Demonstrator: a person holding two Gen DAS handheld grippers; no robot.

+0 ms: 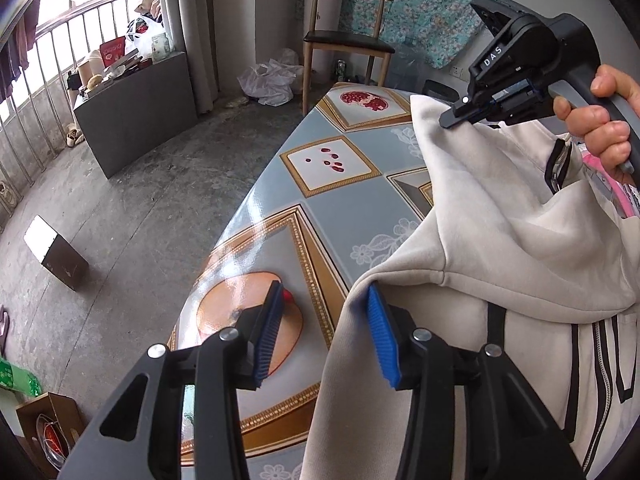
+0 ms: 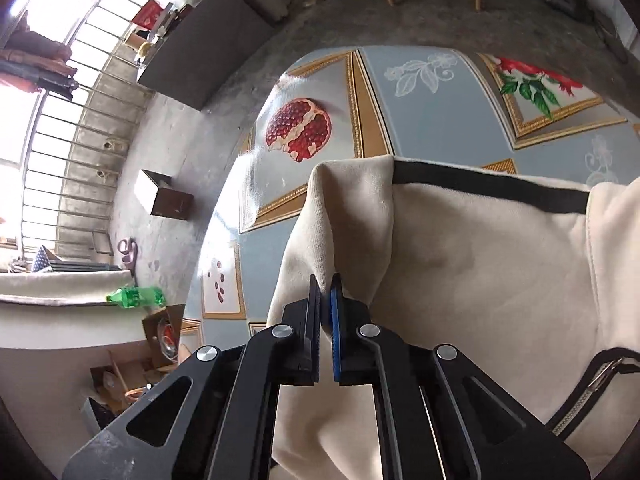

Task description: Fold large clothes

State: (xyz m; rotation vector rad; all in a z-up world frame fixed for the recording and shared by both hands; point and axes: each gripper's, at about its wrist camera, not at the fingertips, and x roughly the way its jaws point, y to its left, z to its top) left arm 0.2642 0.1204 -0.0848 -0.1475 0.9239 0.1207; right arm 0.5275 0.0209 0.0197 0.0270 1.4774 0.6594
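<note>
A cream zip-up hooded jacket (image 1: pixel 500 220) with black trim lies on a table (image 1: pixel 340 208) covered in blue oilcloth with pomegranate prints. In the left wrist view my left gripper (image 1: pixel 324 285) stands open at the jacket's left edge. Its right pad (image 1: pixel 382 336) rests over the cloth and its left pad (image 1: pixel 268 332) is over bare table. A hand holds my right gripper (image 1: pixel 446 120) higher up at the right, shut on a raised fold of the jacket. In the right wrist view that gripper (image 2: pixel 325 278) pinches a ridge of the jacket (image 2: pixel 480 260) above the table (image 2: pixel 420 112).
A wooden chair (image 1: pixel 344 40) stands past the table's far end, with a white plastic bag (image 1: pixel 268 80) beside it. A dark cabinet (image 1: pixel 136 120) stands under the barred window. A small box (image 1: pixel 56 252) sits on the concrete floor. A green bottle (image 2: pixel 136 296) lies at the left.
</note>
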